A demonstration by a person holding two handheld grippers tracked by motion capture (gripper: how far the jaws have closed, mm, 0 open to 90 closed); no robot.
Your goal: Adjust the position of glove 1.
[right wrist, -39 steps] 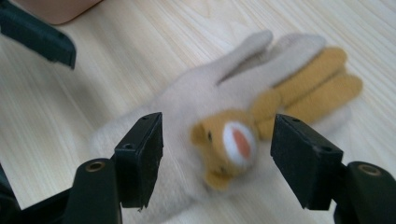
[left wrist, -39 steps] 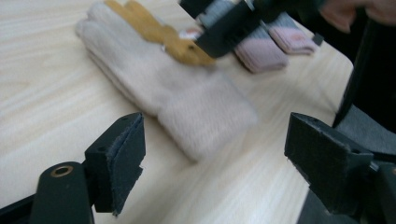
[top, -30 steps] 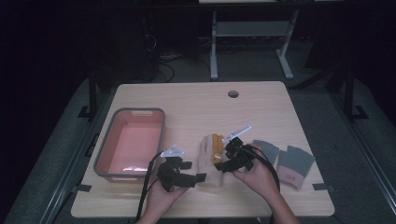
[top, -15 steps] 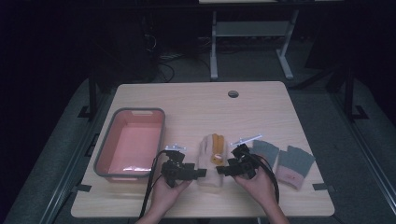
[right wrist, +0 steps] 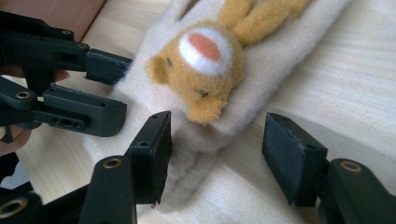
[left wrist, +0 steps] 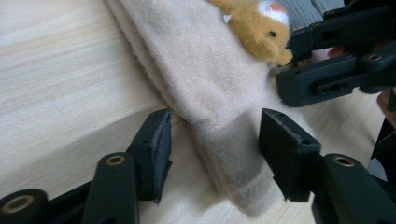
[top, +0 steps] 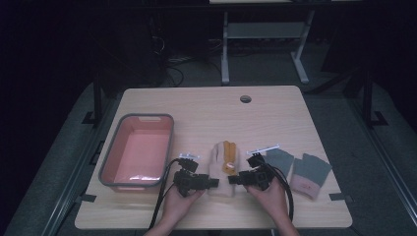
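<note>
- The cream sock (plush bear on top) lies flat on the desk, between the pink tub and the grey socks.
- Left tool and right tool have been closing — jaws straddle the cuff end, pads not yet pressing.
- Done: approach. Left: pinch, lift — 2 grips pending.

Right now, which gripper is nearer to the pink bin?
Left. The left gripper sits between the pink bin and the cream sock, at the sock's near left edge. The right gripper is on the sock's far side from the bin.
</note>
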